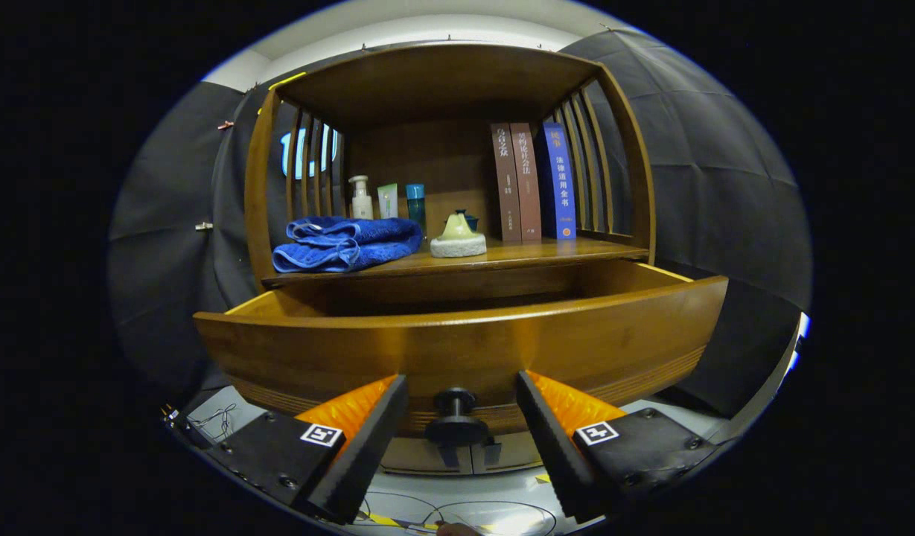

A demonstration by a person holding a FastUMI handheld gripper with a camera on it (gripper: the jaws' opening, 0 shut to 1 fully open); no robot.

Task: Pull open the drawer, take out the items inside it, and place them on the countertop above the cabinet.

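The wooden drawer (457, 350) stands pulled out of the cabinet, its front panel close ahead of me. Its inside is hidden behind the front panel, so I cannot see what lies in it. A black knob (455, 406) sticks out from the lower middle of the panel. My gripper (461, 391) is open, its orange-and-black fingers (368, 417) standing apart on either side of the knob without touching it. The countertop (517, 255) above the drawer is a wooden shelf.
On the countertop lie a folded blue towel (345, 244) at the left, three small bottles (386, 199) behind it, a green-and-white ceramic piece (458, 237) in the middle and three upright books (535, 182) at the right. Slatted wooden sides enclose the shelf. Pale floor lies below.
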